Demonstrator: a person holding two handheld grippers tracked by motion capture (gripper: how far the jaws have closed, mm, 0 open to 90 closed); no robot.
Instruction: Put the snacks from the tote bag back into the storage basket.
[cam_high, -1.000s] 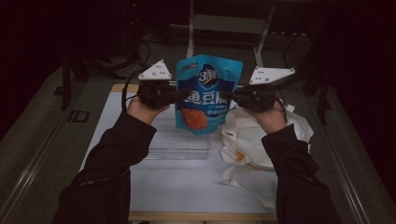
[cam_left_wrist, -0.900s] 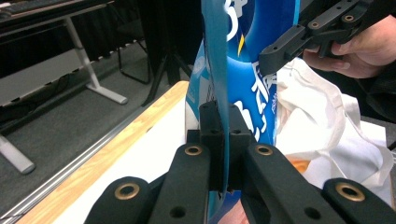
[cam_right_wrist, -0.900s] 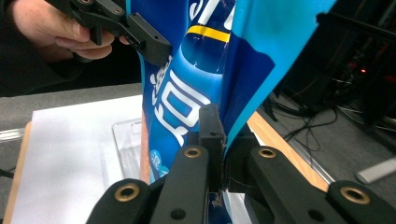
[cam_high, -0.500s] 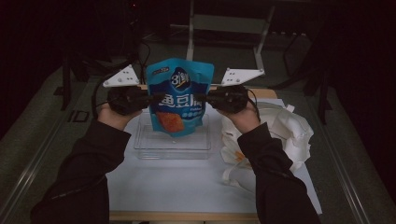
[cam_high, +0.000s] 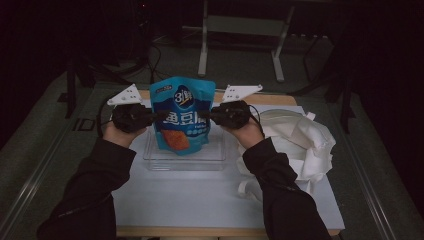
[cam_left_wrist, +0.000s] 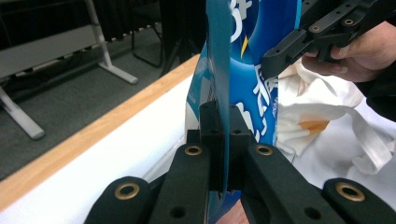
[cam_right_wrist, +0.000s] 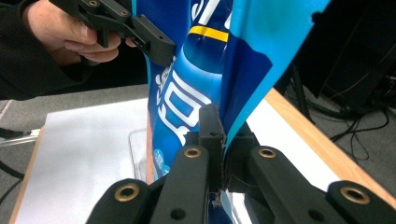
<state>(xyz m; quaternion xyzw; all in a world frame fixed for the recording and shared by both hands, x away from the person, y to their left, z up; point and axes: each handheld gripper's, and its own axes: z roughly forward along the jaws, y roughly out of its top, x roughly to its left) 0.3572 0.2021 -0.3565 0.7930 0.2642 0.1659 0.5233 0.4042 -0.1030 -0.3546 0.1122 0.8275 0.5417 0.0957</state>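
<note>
A blue snack pouch (cam_high: 182, 117) hangs upright over a clear tray (cam_high: 215, 159) near the tabletop's far edge, the left gripper (cam_high: 150, 116) and right gripper (cam_high: 214, 115) each clamped on a side edge.

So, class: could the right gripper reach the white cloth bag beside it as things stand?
Probably not yet: the right gripper is shut on the blue pouch. The white cloth bag lies close, unobstructed.

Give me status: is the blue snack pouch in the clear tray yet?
Done: both grippers have the blue snack pouch picked up, left gripper shut on one side edge, right gripper on the other. In hand: the pouch hangs upright above the clear tray, its bottom not visibly resting in it. Left: lower it in and release. The white cloth bag lies beside the tray.
</note>
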